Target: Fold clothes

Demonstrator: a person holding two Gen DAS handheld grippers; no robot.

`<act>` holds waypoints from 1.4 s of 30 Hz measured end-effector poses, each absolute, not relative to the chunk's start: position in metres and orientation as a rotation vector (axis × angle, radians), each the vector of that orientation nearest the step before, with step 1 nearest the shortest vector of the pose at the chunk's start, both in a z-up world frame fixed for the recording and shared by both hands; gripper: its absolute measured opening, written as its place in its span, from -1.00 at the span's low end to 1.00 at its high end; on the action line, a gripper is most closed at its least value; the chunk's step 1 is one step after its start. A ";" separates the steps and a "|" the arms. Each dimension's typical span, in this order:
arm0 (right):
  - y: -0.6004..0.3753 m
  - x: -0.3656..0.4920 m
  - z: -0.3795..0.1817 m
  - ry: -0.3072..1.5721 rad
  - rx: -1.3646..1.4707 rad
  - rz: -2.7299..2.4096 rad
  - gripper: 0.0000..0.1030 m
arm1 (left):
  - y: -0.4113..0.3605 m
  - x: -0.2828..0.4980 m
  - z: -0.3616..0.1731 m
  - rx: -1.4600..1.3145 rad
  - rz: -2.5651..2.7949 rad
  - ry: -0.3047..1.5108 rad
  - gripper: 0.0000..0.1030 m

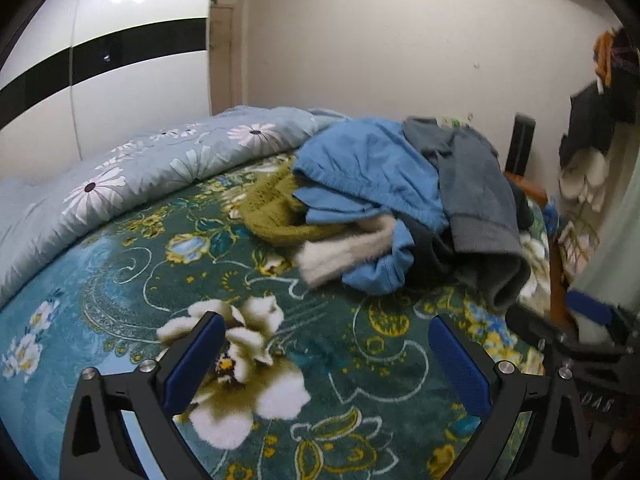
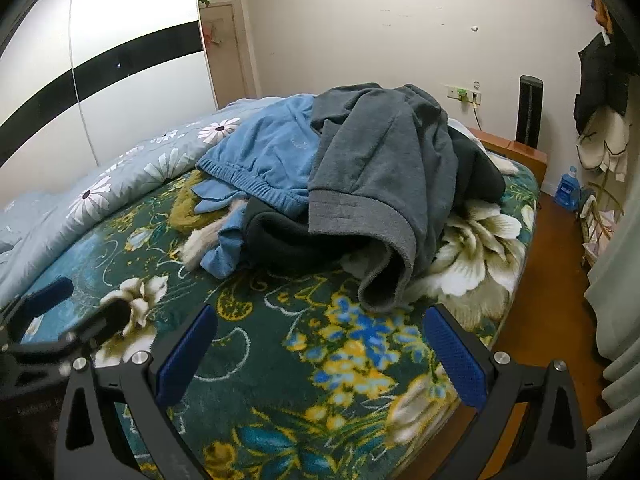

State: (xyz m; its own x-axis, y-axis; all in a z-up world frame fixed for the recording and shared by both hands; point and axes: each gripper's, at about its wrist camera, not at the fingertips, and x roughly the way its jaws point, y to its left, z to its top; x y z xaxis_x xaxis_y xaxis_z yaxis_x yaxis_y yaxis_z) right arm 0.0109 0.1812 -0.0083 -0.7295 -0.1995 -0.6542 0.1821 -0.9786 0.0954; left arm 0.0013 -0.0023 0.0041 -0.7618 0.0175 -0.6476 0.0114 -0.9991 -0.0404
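Note:
A heap of clothes lies on the bed's far right part. On top is a grey sweatshirt [image 2: 384,160] [image 1: 476,196] with its ribbed hem hanging toward me. Under it lie a light blue garment [image 2: 272,152] [image 1: 360,168], a dark fleece piece [image 2: 288,236], an olive knit [image 1: 272,208] and a cream fuzzy piece [image 1: 344,252]. My left gripper [image 1: 326,322] hovers open over the blanket, short of the heap. My right gripper [image 2: 320,316] is open too, just before the grey hem, with nothing between its fingers. Each gripper shows at the edge of the other's view.
The bed carries a dark green floral blanket [image 1: 120,280] [image 2: 280,360]. A pale blue daisy quilt [image 1: 140,168] is bunched along the left. A wardrobe [image 1: 100,60] stands behind it. At right are the wooden bed frame [image 2: 516,152], floor [image 2: 552,248], a blue bottle [image 2: 568,188] and hanging coats [image 2: 600,80].

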 end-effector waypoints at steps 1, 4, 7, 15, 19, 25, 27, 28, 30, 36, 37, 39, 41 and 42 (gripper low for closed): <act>0.181 0.011 -0.008 -0.035 1.034 -2.746 1.00 | -0.003 0.002 0.005 -1.067 2.947 -0.077 1.00; 0.180 0.012 -0.006 -0.032 1.010 -2.749 1.00 | -0.005 0.003 0.009 -1.020 2.953 -0.113 1.00; 0.179 0.012 -0.005 -0.029 0.986 -2.752 1.00 | -0.007 0.004 0.012 -0.973 2.958 -0.148 1.00; 0.190 0.021 0.008 -0.064 0.930 -2.735 1.00 | -0.007 0.012 0.017 -0.945 2.948 -0.206 1.00; 0.194 0.027 0.019 -0.065 0.894 -2.726 1.00 | -0.011 0.014 0.028 -0.930 2.927 -0.288 1.00; 0.195 0.033 0.035 -0.012 0.883 -2.722 1.00 | -0.015 0.024 0.048 -0.843 2.969 -0.340 1.00; 0.197 0.037 0.040 -0.007 0.872 -2.726 1.00 | -0.020 0.030 0.055 -0.801 2.974 -0.376 1.00; 0.198 0.038 0.043 0.001 0.868 -2.728 1.00 | -0.022 0.033 0.058 -0.777 2.975 -0.404 1.00; 0.199 0.041 0.049 0.018 0.860 -2.735 1.00 | -0.026 0.036 0.064 -0.753 2.979 -0.436 1.00; 0.202 0.049 0.062 0.028 0.828 -2.734 1.00 | -0.031 0.043 0.083 -0.707 3.024 -0.422 1.00; 0.201 0.051 0.064 0.035 0.821 -2.734 1.00 | -0.030 0.043 0.086 -0.704 3.036 -0.407 1.00; 0.201 0.053 0.066 0.045 0.806 -2.730 1.00 | -0.030 0.045 0.092 -0.688 3.071 -0.382 1.00; 0.201 0.052 0.069 0.046 0.794 -2.717 1.00 | -0.031 0.046 0.097 -0.662 3.111 -0.369 1.00; 0.200 0.051 0.070 0.053 0.794 -2.710 1.00 | -0.031 0.044 0.098 -0.670 3.113 -0.364 1.00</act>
State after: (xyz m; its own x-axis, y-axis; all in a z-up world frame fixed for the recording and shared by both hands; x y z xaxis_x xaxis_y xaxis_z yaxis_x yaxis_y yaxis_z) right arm 0.0515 0.2000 0.0700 -0.7961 -0.2883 -0.5321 0.3090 -0.9496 0.0522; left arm 0.0444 -0.0312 0.0982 -0.9108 -0.0141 -0.4126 0.1088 -0.9723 -0.2069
